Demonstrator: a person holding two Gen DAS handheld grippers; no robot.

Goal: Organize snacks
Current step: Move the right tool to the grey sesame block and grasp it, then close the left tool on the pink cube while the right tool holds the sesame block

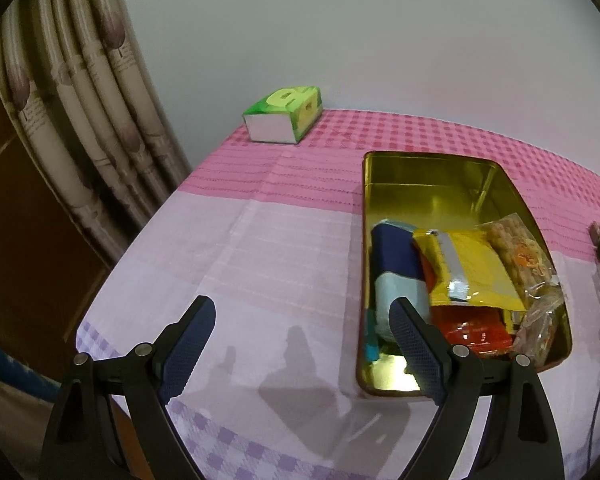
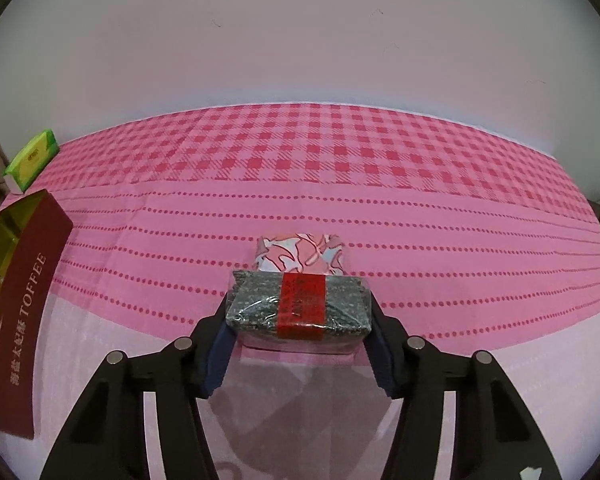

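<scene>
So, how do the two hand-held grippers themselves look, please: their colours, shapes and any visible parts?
Both look alike. The left gripper and the right gripper have matte black angular plastic linkages with triangular cut-outs and round silver pivot pins. Their fingers carry dark blue pads with a fine diamond-grid texture. No markings, cables or sleeves show on them.

Pink checked tablecloth under gold tin, green tissue box, dark snack pack, pink packet.

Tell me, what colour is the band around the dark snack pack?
Red, around the dark speckled snack pack; clearest in the right wrist view.
</scene>
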